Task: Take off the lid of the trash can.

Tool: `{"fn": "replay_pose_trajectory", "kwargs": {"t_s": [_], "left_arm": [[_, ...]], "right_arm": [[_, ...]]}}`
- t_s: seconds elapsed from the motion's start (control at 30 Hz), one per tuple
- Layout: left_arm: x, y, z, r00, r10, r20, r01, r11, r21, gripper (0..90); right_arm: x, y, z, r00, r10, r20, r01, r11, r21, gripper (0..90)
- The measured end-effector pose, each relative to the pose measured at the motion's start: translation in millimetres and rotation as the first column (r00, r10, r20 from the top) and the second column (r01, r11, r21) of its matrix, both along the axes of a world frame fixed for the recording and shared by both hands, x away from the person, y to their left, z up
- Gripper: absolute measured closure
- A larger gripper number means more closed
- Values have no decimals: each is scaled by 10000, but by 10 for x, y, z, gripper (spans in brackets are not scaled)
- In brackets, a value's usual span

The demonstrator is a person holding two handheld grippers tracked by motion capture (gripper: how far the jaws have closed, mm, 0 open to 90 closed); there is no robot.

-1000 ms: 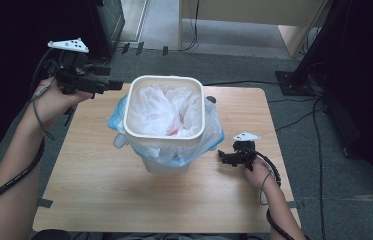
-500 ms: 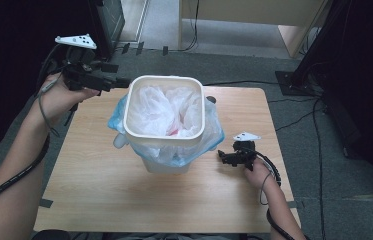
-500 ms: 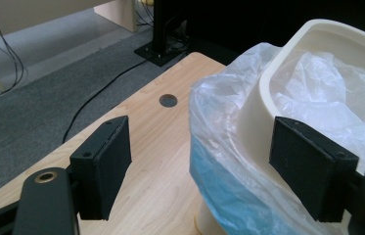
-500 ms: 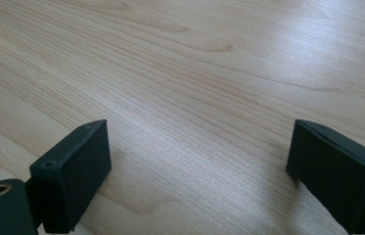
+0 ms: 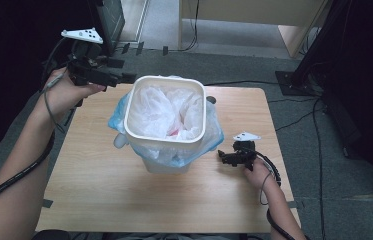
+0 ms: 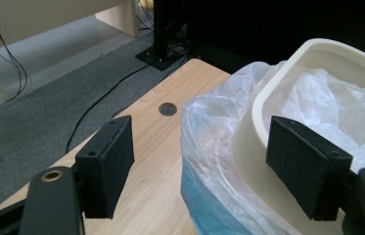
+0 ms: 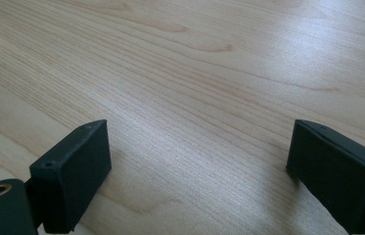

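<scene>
A cream plastic bin [image 5: 165, 122], square with rounded corners, stands at the centre of the high view on a pale wood-grain table [image 5: 99, 190]. Crinkled translucent white film [image 5: 161, 110] fills it, and a pale blue bag [image 5: 209, 142] bunches around its outer wall. At upper left the left gripper [image 5: 124, 77] hangs level by the bin's rim, black padded jaws wide apart with nothing pressed between them, having just closed a little. In the left gripper view the rim [image 6: 287, 68] is smooth and thick. At lower right the right gripper [image 5: 222, 159] rests low on the tabletop, jaws open over bare wood.
</scene>
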State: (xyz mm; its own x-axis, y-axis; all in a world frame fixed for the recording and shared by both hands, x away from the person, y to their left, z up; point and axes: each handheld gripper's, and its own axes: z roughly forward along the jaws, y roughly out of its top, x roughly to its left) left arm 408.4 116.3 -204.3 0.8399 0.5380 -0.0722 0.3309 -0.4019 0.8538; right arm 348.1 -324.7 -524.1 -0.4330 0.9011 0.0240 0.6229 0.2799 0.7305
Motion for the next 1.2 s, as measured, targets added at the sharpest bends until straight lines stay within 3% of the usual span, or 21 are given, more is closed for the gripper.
{"fn": "replay_pose_trajectory", "kwargs": {"t_s": [0.1,0.2,0.33,0.4,0.6,0.93,1.1,1.2], "left_arm": [[5,13,32,10000,61,45,-60,9999,-148,254],[3,-7,40,9997,-130,-200,123,9993,-341,255],[-41,-127,7,9989,-467,-42,468,9987,221,270],[-33,-149,-17,9982,-592,-53,593,9979,257,368],[20,-191,-74,9954,-812,-507,812,9967,-17,447],[25,-382,-153,9911,-1279,-358,1296,9904,487,611],[44,-396,-166,9894,-1366,-491,1380,9901,263,731],[65,-402,-174,9899,-1234,-692,1268,9907,484,753]], "right_arm": [[-1,1,0,10000,-7,-10,7,10000,4,91],[0,0,0,10000,2,3,-2,10000,-3,91],[-1,1,0,10000,-7,-13,7,10000,4,91],[0,0,0,10000,2,3,-2,10000,-3,91],[0,0,0,10000,4,3,-4,10000,-3,91],[1,1,0,10000,3,-1,-3,10000,-6,90],[1,1,0,10000,3,-1,-3,10000,-5,90],[1,1,0,10000,2,0,-2,10000,-5,90]]}}
